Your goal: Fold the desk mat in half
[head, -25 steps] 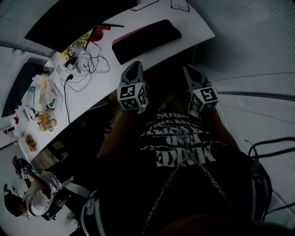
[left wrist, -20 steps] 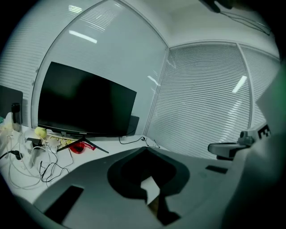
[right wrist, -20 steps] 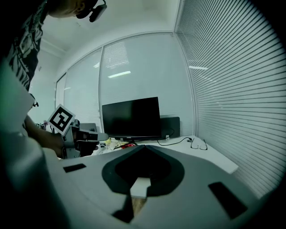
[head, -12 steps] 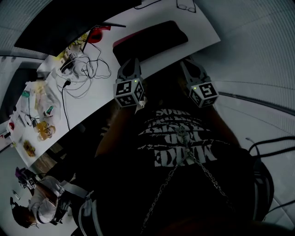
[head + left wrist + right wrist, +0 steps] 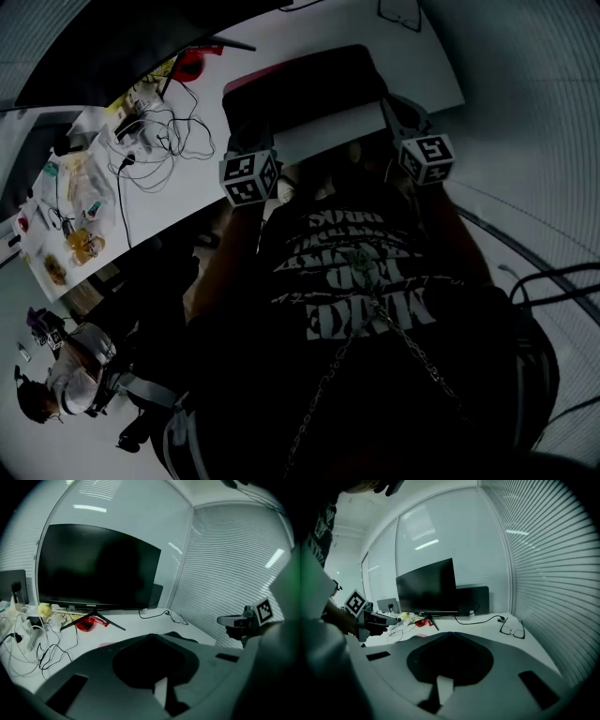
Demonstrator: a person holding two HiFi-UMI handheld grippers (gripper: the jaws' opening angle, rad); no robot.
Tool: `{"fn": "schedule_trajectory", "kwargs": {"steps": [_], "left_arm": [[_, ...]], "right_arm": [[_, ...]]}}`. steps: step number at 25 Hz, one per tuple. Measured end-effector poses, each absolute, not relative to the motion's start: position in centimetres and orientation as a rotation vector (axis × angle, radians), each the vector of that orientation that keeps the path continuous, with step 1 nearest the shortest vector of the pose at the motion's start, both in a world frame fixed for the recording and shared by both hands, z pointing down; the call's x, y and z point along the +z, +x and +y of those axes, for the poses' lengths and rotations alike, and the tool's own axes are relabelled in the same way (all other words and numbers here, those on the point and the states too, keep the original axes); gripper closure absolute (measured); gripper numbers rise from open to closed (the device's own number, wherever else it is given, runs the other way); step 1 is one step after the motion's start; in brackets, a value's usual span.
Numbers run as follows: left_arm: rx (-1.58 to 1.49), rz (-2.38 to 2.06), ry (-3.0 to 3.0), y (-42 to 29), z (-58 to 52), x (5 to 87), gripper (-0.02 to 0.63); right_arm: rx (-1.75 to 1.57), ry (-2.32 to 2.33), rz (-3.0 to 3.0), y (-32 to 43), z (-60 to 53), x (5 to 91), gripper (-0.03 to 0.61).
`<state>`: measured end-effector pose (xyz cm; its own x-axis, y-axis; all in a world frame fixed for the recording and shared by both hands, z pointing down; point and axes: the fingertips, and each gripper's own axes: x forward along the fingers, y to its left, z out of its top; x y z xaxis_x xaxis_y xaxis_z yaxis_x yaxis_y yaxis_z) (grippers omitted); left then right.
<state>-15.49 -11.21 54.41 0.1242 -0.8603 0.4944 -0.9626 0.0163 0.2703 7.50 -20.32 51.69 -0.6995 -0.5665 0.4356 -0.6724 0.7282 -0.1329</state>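
Both were clamped shut on nothing: left gripper [image 5: 251,139] and right gripper [image 5: 400,105] hovered at the white desk's [image 5: 187,187] near edge. The dark desk mat [image 5: 300,89] lay just ahead, ungripped; the fold looked not yet begun.

A white desk [image 5: 183,192] runs slantwise from the lower left of the head view to its upper right. A dark desk mat [image 5: 300,89] with a pink left edge lies on it at upper centre, close to the near edge. Left of the mat a monitor [image 5: 94,47] stands on thin black legs beside a red object [image 5: 192,66] and a tangle of thin cables [image 5: 164,127], small packets and bottles [image 5: 75,239] crowd the far left end, and a pair of glasses [image 5: 398,11] lies at the top edge of the frame, well apart from the mat.
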Motion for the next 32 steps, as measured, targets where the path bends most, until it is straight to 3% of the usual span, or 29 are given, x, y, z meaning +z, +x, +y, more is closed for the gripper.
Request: {"fn": "schedule_trajectory", "kwargs": {"steps": [9, 10, 12, 16, 20, 23, 26, 32], "left_arm": [[0.37, -1.781, 1.706, -13.0, -15.6, 58.8, 0.609], [0.375, -1.759, 1.699, -12.5, -15.7, 59.0, 0.609], [0.354, -1.729, 1.68, -11.4, -15.8, 59.2, 0.609], [0.338, -1.721, 1.663, -9.9, -15.4, 58.6, 0.604], [0.333, -1.654, 1.675, -8.3, -15.5, 58.8, 0.529], [0.359, -1.597, 1.709, -7.6, -15.8, 58.5, 0.495], [0.4, -1.566, 1.777, -7.5, -16.8, 57.7, 0.49], [0.524, -1.493, 1.909, -6.5, -17.6, 57.0, 0.489]], "right_arm": [[0.575, 0.487, -2.293, 11.1, -28.1, 65.0, 0.577], [0.611, 0.426, -2.281, 11.0, -28.0, 65.8, 0.555], [0.698, 0.326, -2.264, 10.8, -28.0, 66.9, 0.436], [0.789, 0.263, -2.228, 10.8, -28.6, 67.9, 0.394], [0.802, 0.174, -2.223, 10.0, -27.9, 69.3, 0.387], [0.786, 0.132, -2.272, 9.2, -27.9, 68.7, 0.39], [0.719, 0.099, -2.319, 8.2, -28.3, 67.3, 0.563], [0.507, -0.032, -2.429, 6.8, -26.0, 63.0, 0.565]]}}
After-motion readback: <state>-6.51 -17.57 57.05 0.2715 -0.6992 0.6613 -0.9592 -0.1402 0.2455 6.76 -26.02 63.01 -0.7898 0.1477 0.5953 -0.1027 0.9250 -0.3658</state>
